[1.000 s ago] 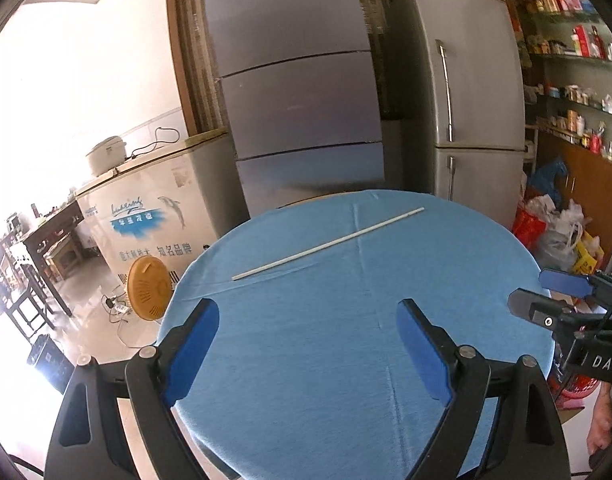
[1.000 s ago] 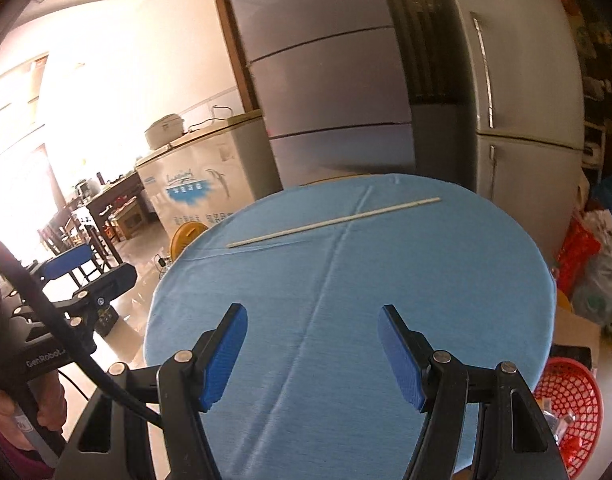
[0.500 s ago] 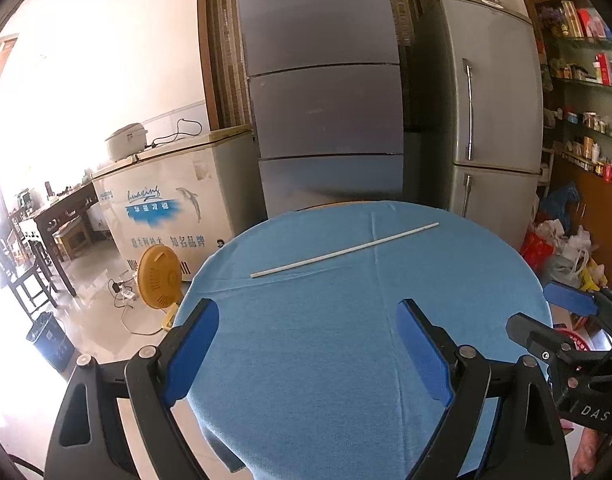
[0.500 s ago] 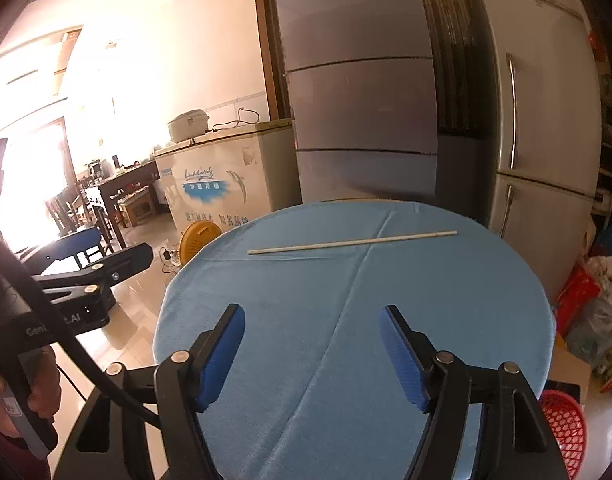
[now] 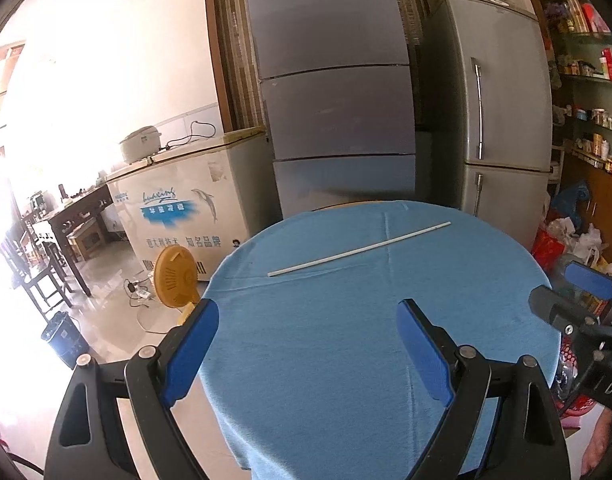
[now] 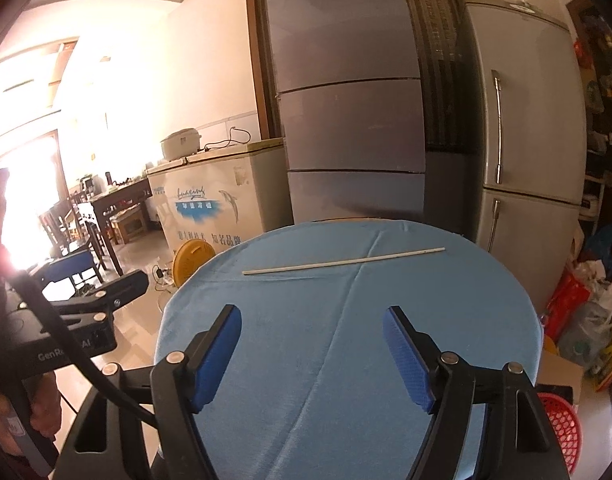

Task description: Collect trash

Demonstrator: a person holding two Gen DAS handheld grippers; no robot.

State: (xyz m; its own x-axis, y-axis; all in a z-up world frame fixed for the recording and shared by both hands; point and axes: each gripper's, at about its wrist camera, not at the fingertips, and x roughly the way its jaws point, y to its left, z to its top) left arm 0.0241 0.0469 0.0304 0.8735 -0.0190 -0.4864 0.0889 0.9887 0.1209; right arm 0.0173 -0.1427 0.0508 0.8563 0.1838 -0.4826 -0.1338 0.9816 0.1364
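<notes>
A long thin white stick [image 5: 358, 249] lies across the far half of a round table with a blue cloth [image 5: 346, 360]; it also shows in the right wrist view [image 6: 342, 262]. My left gripper [image 5: 308, 320] is open and empty above the table's near edge, well short of the stick. My right gripper [image 6: 312, 324] is open and empty, also over the near part of the cloth [image 6: 338, 360]. Each gripper shows at the edge of the other's view.
Two grey fridges [image 5: 338, 100] and a white chest freezer [image 5: 185, 208] stand behind the table. A red basket [image 6: 558, 424] sits on the floor at right near bags of clutter [image 6: 594, 320]. A yellow fan [image 5: 173, 278] and dark chairs stand at left.
Both grippers have pulled back and tilted up, so the table and stick sit lower and farther in view. Both stay open and empty.
</notes>
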